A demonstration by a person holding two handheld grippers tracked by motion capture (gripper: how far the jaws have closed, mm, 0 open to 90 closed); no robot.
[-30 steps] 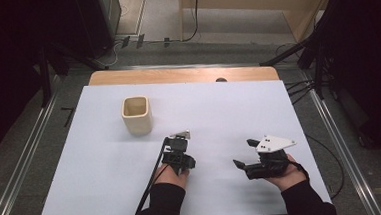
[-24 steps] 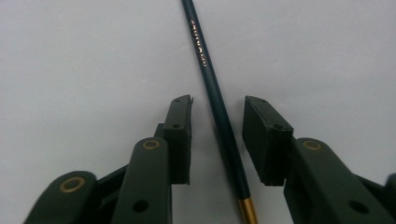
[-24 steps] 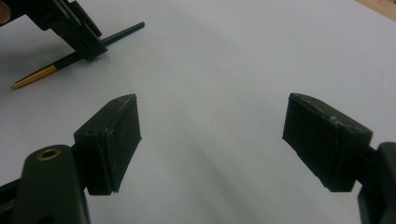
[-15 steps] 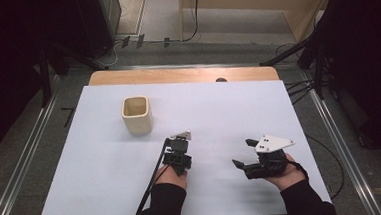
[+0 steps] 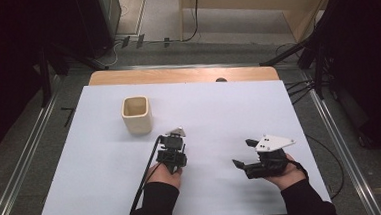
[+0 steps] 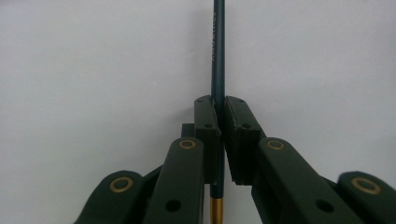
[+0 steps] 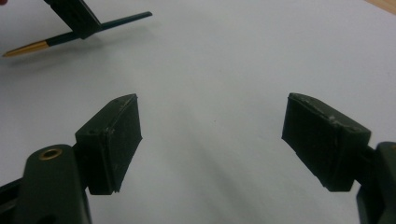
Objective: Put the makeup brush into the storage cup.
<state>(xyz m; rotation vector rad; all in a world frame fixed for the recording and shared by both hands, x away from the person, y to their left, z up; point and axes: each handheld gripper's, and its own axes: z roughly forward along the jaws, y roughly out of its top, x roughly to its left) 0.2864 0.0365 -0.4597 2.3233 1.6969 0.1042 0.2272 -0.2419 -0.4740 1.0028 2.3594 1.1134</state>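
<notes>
The left gripper (image 6: 218,135) is clenched on the pencil (image 6: 217,56); the cup (image 5: 137,114) is judged not yet reached, the right gripper (image 7: 210,140) left released.

The counter (image 5: 186,75) is a wooden top almost wholly covered by a white sheet (image 5: 228,110), with a strip of bare wood at its far edge. A cream square cup (image 5: 137,114) stands upright on the sheet, beyond and to the left of the left hand-held gripper (image 5: 175,134). A small dark spot (image 5: 221,79) sits on the wood strip, well beyond the right hand-held gripper (image 5: 244,153).
</notes>
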